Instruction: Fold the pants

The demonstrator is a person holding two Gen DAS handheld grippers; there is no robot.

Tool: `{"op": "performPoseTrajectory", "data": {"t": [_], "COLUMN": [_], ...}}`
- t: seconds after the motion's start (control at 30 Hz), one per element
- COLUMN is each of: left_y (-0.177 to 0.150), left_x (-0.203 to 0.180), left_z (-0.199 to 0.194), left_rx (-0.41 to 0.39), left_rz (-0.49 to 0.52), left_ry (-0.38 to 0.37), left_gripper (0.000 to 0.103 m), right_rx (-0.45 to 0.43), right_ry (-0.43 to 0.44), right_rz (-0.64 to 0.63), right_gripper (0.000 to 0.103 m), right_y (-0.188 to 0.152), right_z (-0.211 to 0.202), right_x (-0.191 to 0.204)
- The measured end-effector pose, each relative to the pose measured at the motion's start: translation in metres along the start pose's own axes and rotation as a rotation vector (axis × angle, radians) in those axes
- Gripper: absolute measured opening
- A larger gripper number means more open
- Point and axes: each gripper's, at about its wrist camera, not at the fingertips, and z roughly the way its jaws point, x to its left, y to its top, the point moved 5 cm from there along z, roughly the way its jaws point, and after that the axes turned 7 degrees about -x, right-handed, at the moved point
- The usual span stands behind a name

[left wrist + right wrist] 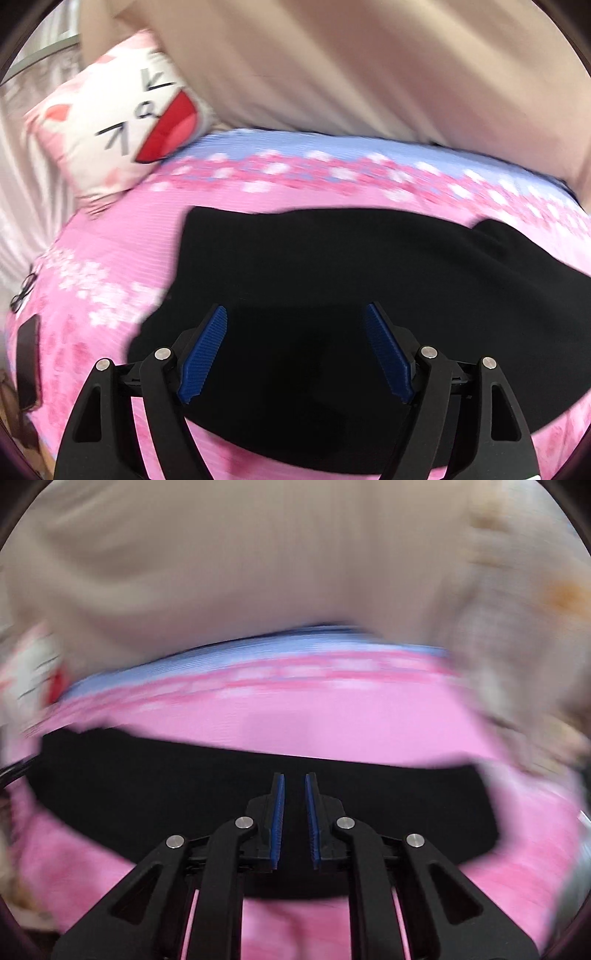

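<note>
The pants [332, 295] lie flat on the bed [110, 258], long axis left to right across frame centre. The left gripper [295, 314] hovers spread above them. The right gripper [294, 779], jaws nearly together, pinches nothing visible.

The light is soft, even and bright, without hard shadows or glare. Both views bend strongly at the round dark edges. The right wrist view is heavily motion-blurred; the left is less blurred. The black pants [332, 295] show no detail.
</note>
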Motion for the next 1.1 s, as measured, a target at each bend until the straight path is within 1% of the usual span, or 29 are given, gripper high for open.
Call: {"op": "performPoseTrajectory", "data": {"t": [0.07, 0.1, 0.17, 0.23, 0.3, 0.37, 0.47, 0.53, 0.57, 0.63, 0.67, 0.7, 0.77, 0.8, 0.83, 0.87, 0.9, 0.93, 0.97, 1.03, 1.07, 1.1], "left_y": [0.003, 0.003, 0.001, -0.006, -0.011, -0.01, 0.001, 0.011, 0.014, 0.024, 0.027, 0.031, 0.035, 0.036, 0.036, 0.039, 0.046, 0.053, 0.06, 0.072, 0.072, 0.066], "left_x": [0.032, 0.044, 0.077, 0.107, 0.127, 0.135, 0.132, 0.119, 0.115, 0.108, 0.108, 0.106, 0.1, 0.093, 0.089, 0.086, 0.083, 0.082, 0.083, 0.1, 0.108, 0.116], "left_z": [0.001, 0.0, -0.005, -0.009, -0.005, 0.003, 0.02, 0.043, 0.052, 0.075, 0.08, 0.087, 0.099, 0.108, 0.113, 0.116, 0.117, 0.118, 0.119, 0.13, 0.136, 0.144], "left_rx": [0.001, 0.004, 0.005, 0.025, 0.058, 0.081, 0.091, 0.111, 0.119, 0.128, 0.13, 0.13, 0.143, 0.167, 0.185, 0.189, 0.179, 0.158, 0.136, 0.089, 0.099, 0.148], "left_rz": [-0.048, -0.065, -0.103, -0.117, -0.11, -0.101, -0.095, -0.065, -0.046, -0.011, -0.015, -0.026, -0.022, 0.014, 0.018, 0.007, 0.025, 0.04, 0.046, 0.093, 0.091, 0.057], "left_ry": [0.048, 0.059, 0.081, 0.098, 0.103, 0.092, 0.013, -0.046, -0.042, -0.005, -0.006, -0.025, -0.058, -0.087, -0.125, -0.154, -0.134, -0.12, -0.104, 0.096, 0.143, 0.11], "left_gripper": [0.074, 0.074, 0.074, 0.082, 0.082, 0.082, 0.084, 0.086, 0.086, 0.086, 0.086, 0.086, 0.078, 0.053, 0.023, 0.023, 0.022, 0.019, 0.0, 0.0, 0.0, 0.001], "right_rx": [0.042, 0.06, 0.078, 0.109, 0.134, 0.163, 0.198, 0.206, 0.197, 0.169, 0.16, 0.156, 0.185, 0.214, 0.244, 0.268, 0.235, 0.187, 0.163, 0.161, 0.21, 0.25], "right_ry": [0.123, 0.168, 0.219, 0.265, 0.271, 0.269, 0.274, 0.27, 0.268, 0.267, 0.272, 0.275, 0.282, 0.284, 0.29, 0.282, 0.249, 0.221, 0.209, 0.187, 0.136, 0.118], "right_rz": [-0.063, -0.109, -0.174, -0.206, -0.234, -0.246, -0.238, -0.245, -0.243, -0.242, -0.243, -0.243, -0.245, -0.253, -0.266, -0.286, -0.314, -0.325, -0.289, -0.182, -0.172, -0.181], "right_gripper": [0.012, 0.012, 0.012, 0.012, 0.012, 0.013, 0.014, 0.033, 0.037, 0.056, 0.06, 0.065, 0.065, 0.061, 0.027, 0.015, 0.007, 0.006, 0.005, 0.004, 0.004, 0.004], "right_y": [0.011, 0.017, 0.026, 0.036, 0.041, 0.043, 0.043, 0.044, 0.044, 0.048, 0.051, 0.054, 0.053, 0.049, 0.045, 0.04, 0.043, 0.051, 0.057, 0.066, 0.058, 0.052], "right_z": [0.048, 0.073, 0.109, 0.149, 0.179, 0.208, 0.23, 0.238, 0.235, 0.231, 0.23, 0.231, 0.242, 0.249, 0.256, 0.262, 0.261, 0.258, 0.258, 0.269, 0.285, 0.292], "right_x": [0.059, 0.089, 0.132, 0.168, 0.19, 0.207, 0.219, 0.225, 0.228, 0.231, 0.233, 0.235, 0.242, 0.246, 0.251, 0.257, 0.26, 0.26, 0.255, 0.234, 0.223, 0.219]}}
